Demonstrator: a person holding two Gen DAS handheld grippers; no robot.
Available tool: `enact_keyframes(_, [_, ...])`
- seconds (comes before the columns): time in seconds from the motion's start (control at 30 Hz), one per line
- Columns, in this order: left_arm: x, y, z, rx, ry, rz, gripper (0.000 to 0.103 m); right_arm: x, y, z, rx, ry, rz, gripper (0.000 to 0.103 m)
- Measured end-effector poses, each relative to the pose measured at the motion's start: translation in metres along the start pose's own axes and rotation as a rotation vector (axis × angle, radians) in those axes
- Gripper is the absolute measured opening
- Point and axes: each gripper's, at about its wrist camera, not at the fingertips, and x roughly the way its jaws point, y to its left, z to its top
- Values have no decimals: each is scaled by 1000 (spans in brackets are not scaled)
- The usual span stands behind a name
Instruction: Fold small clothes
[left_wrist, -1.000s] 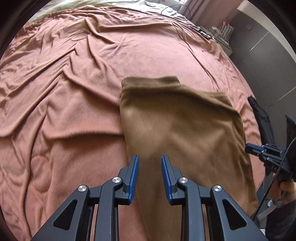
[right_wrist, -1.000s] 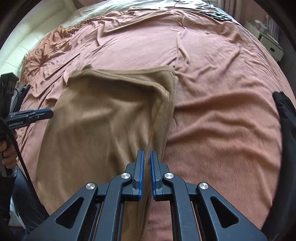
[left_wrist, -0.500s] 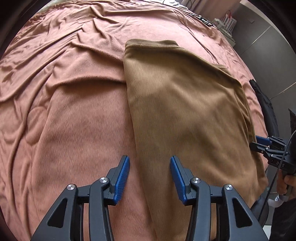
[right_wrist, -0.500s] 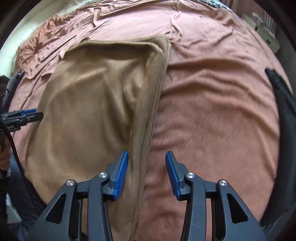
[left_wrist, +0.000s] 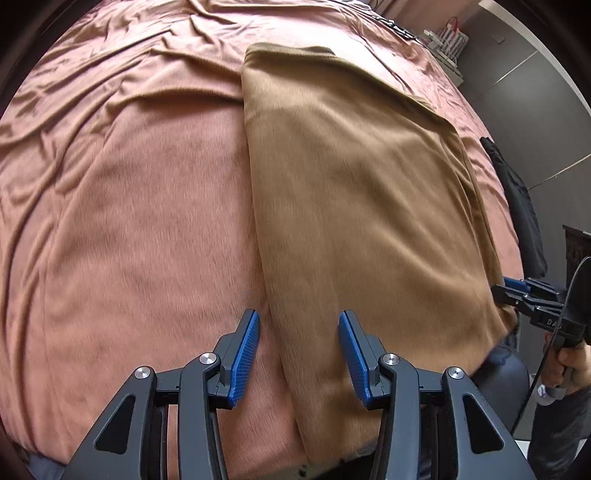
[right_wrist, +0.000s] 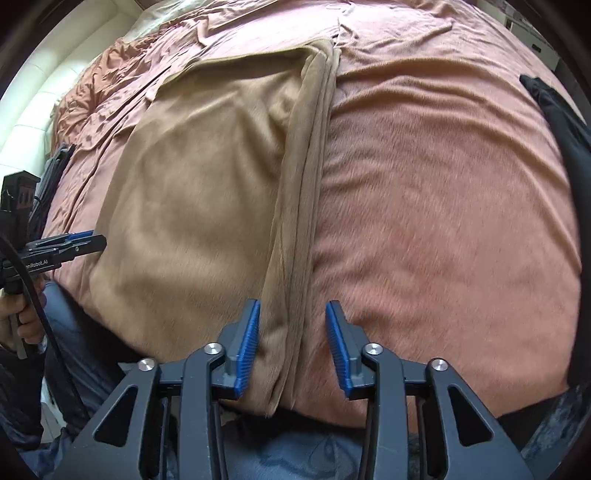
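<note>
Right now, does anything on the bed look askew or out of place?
Slightly: the folded tan knit garment has uneven layers along its right edge, bunched into ridges. Otherwise it lies flat on the wrinkled pink bedspread.

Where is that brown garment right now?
The brown garment lies flat on the pink bedspread, its near end at the bed's edge, between the left gripper and right gripper.

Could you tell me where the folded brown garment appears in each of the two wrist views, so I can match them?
Left wrist view: the brown garment fills the centre-right, its left edge running down between the left gripper fingers.
Right wrist view: the brown garment fills the centre-left, its layered right edge between the right gripper fingers.
Shared landmark: the pink bedspread under it.
</note>
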Motion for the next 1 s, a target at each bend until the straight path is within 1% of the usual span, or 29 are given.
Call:
enact_keyframes(0.1, [-2, 2, -11, -9, 8, -20, 47, 2, -1, -5, 13, 5, 19, 22])
enact_keyframes(0.23, [-4, 7, -25, -40, 9, -55, 47, 7, -6, -13, 52, 12, 50, 21])
enact_keyframes(0.33, [-5, 7, -38, -55, 4, -67, 47, 4, -11, -15, 88, 6, 78, 19])
enact_keyframes(0.4, [-8, 6, -45, -56, -1, -76, 47, 3, -13, -17, 96, 3, 88, 16])
enact_keyframes(0.43, [-9, 7, -49, -64, -1, -85, 43, 3, -14, -17, 98, 0, 92, 15])
enact_keyframes(0.47, [-8, 6, -50, -66, 0, -87, 31, 2, -14, -18, 100, -3, 95, 13])
enact_keyframes(0.57, [-9, 6, -51, -63, -6, -89, 11, -1, -11, -20, 103, -12, 98, 11])
enact_keyframes(0.6, [-11, 8, -51, -71, -7, -101, 8, -2, -10, -22, 103, -16, 101, 10])
enact_keyframes(0.63, [-14, 10, -50, -80, -3, -123, 7, -3, -6, -26, 104, -19, 103, 10])
enact_keyframes(0.7, [-24, 12, -49, -68, -12, -129, 7, -6, -4, -29, 99, -14, 125, 10])
enact_keyframes(0.83, [-39, 13, -48, -28, -18, -101, 6, -9, 4, -34, 58, -1, 161, 10])
enact_keyframes(1.0, [-46, 14, -48, 44, 25, -56, 7, -6, 9, -34, 6, 37, 192, 10])
